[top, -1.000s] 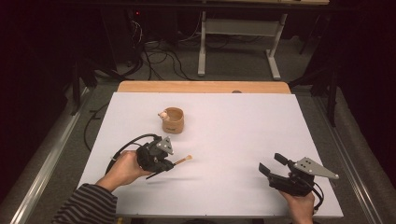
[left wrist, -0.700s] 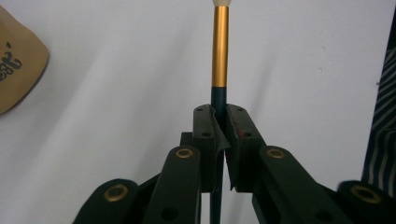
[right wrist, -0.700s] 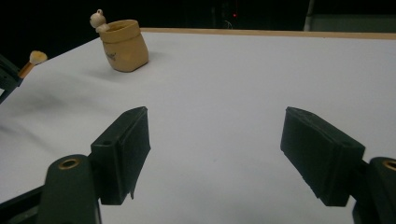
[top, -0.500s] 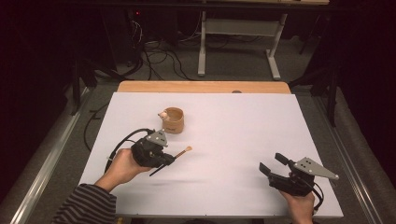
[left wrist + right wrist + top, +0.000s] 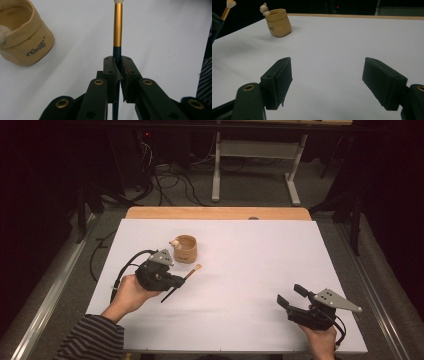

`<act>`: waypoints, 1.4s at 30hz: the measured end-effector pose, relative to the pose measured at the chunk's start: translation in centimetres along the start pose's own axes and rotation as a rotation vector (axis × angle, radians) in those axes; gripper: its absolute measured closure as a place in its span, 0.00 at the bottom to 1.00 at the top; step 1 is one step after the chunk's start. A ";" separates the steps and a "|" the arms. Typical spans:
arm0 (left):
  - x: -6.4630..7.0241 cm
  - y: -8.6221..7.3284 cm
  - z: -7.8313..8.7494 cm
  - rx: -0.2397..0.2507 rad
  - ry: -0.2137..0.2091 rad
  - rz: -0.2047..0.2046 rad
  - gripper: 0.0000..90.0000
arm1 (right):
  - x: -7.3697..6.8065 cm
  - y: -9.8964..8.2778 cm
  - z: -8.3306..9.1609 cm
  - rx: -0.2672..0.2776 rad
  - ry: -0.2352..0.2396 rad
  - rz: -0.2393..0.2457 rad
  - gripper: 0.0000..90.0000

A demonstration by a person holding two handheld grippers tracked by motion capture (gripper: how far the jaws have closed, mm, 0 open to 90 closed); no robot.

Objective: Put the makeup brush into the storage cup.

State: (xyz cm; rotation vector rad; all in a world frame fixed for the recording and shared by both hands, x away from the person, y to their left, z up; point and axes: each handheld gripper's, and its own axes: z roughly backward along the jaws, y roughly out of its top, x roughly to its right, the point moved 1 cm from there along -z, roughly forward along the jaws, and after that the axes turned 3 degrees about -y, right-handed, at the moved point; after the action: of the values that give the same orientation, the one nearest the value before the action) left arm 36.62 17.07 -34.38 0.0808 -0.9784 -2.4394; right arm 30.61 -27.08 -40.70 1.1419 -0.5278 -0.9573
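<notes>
Left gripper (image 5: 181, 281) clamps tight on the brush (image 5: 117, 30), lifted, it seems, off the table (image 5: 260, 255) just beside the cup (image 5: 185, 248). Right gripper (image 5: 327, 82) gapes wide, holding nothing, well apart.

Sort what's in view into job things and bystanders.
In the job:
- brush, clamped in the left tool
- tan pot, just beyond the brush tip

Lying about:
- right tool, open and idle
- cables on the floor
- desk legs behind the table
</notes>
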 end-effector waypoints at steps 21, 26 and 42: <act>-0.9 0.8 1.4 0.154 0.059 0.035 0.93 | 0.1 -0.1 0.2 0.003 -0.008 0.002 0.28; -1.1 1.3 1.5 0.176 0.060 0.044 0.93 | 0.0 -0.1 0.2 0.001 -0.009 0.002 0.28; -1.8 2.6 1.6 0.270 0.084 0.057 0.93 | 0.2 -0.1 0.3 0.006 -0.014 0.000 0.28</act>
State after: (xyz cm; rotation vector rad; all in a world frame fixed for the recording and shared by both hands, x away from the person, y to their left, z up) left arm 38.99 17.32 -31.69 0.2430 -1.2484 -2.2201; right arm 30.44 -27.40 -40.65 1.1411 -0.5424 -0.9651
